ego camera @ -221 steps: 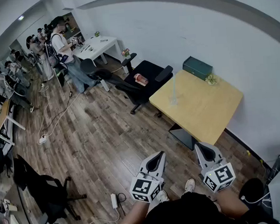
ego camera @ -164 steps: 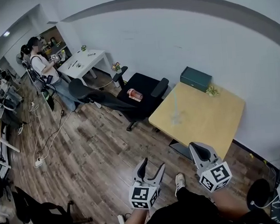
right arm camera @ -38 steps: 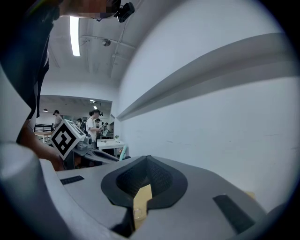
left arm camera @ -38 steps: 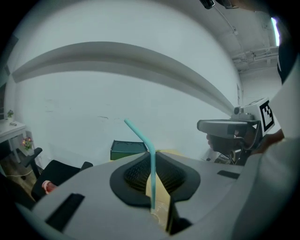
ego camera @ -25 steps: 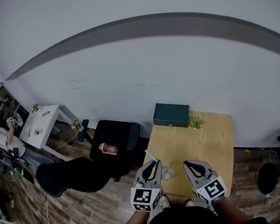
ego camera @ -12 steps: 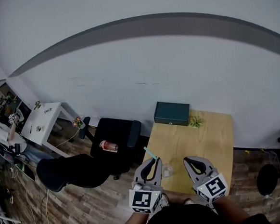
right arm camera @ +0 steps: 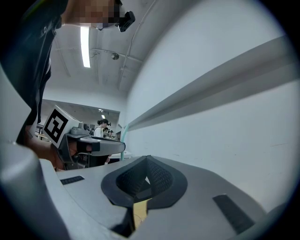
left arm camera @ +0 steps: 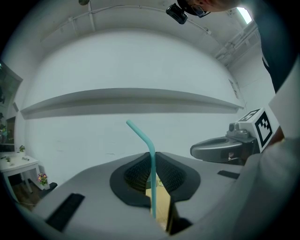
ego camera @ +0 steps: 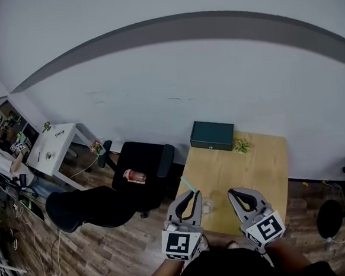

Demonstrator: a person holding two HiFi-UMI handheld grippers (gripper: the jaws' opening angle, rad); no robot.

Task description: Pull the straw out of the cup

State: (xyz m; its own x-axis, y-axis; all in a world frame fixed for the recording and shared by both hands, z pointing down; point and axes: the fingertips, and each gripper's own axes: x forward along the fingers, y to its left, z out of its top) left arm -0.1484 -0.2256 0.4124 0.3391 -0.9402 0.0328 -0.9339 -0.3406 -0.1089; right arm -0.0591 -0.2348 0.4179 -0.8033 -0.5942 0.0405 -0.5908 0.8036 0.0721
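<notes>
Left gripper (ego camera: pixel 194 193) was clenched on the teal straw (left arm camera: pixel 151 157). In the left gripper view the pads pinched its upright shaft at frame centre, and the bent top leaned toward upper left. In the head view the clear cup (ego camera: pixel 208 206) stood on the wooden table (ego camera: pixel 252 164), lower centre, just right of the left gripper's tips and between both grippers. Right gripper (ego camera: pixel 231 192) was closed, with nothing between its jaws.

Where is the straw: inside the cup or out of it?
Out of it, it seems. The left gripper is shut on the straw, whose lower end shows free above the table; the cup stands beside.
</notes>
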